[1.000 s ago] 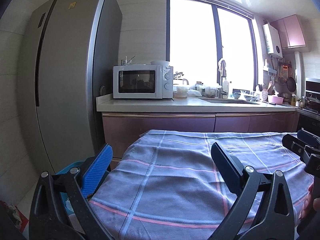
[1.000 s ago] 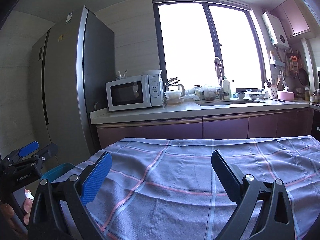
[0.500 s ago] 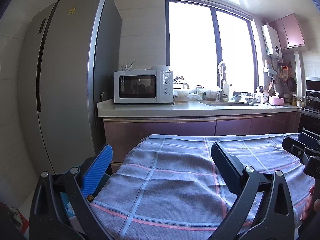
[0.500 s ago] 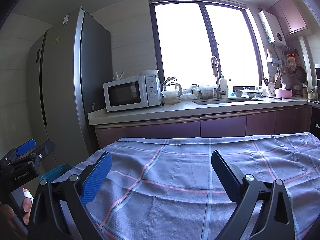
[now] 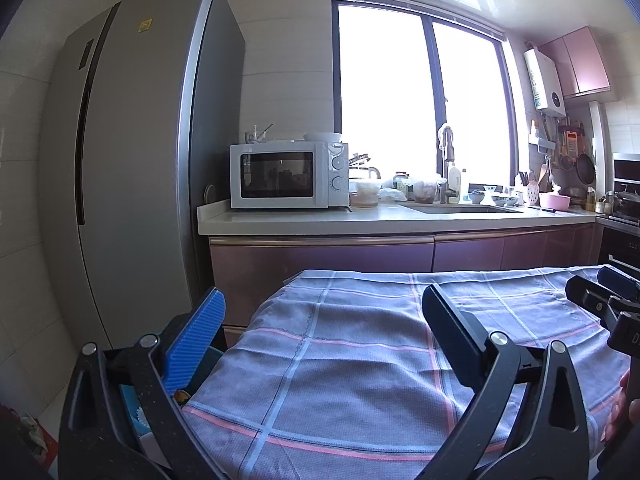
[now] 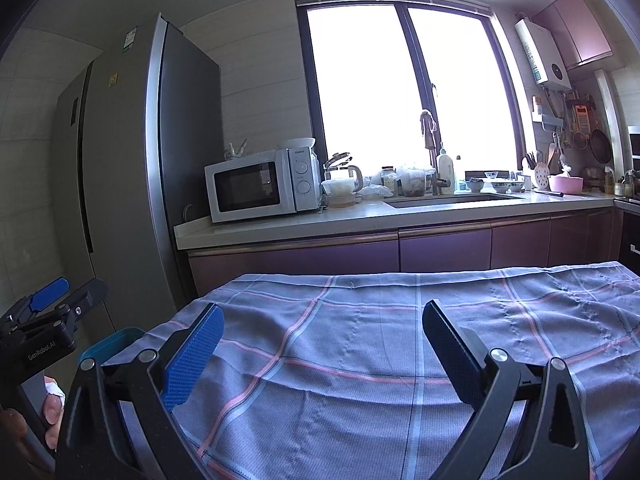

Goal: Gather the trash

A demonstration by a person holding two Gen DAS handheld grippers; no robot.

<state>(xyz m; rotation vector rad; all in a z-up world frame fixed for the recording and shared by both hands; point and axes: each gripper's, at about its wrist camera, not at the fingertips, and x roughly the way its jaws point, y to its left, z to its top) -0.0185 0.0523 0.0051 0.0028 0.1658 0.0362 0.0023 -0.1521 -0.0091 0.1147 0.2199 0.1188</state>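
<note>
Since the earlier frames both cameras have tipped upward: the white microwave oven [image 5: 289, 175] and the pale kitchen counter [image 5: 392, 220] sit lower in each view and more ceiling shows, while the grey-blue checked cloth with pink and pale-blue stripes [image 5: 360, 360] covering the table takes up less of the picture.

Counted: one table under one cloth, one tall grey refrigerator [image 5: 132, 160], one microwave oven, one sink [image 5: 464, 210] under the window, and two grippers.

The left gripper [image 5: 322, 330] is spread wide and empty, its blue ribbed finger hanging past the table's left edge and its black finger above the cloth, touching nothing. The right gripper [image 6: 320, 336] is equally wide apart and holds nothing, both fingers above the cloth near the table's near edge.

The only trash in view lies off the table's left edge: small scraps inside a teal plastic bin [image 6: 110, 344] standing low beside the table's near-left corner, seen past the left gripper's blue finger; what the scraps are cannot be told. The cloth surface carries no loose items.
</note>
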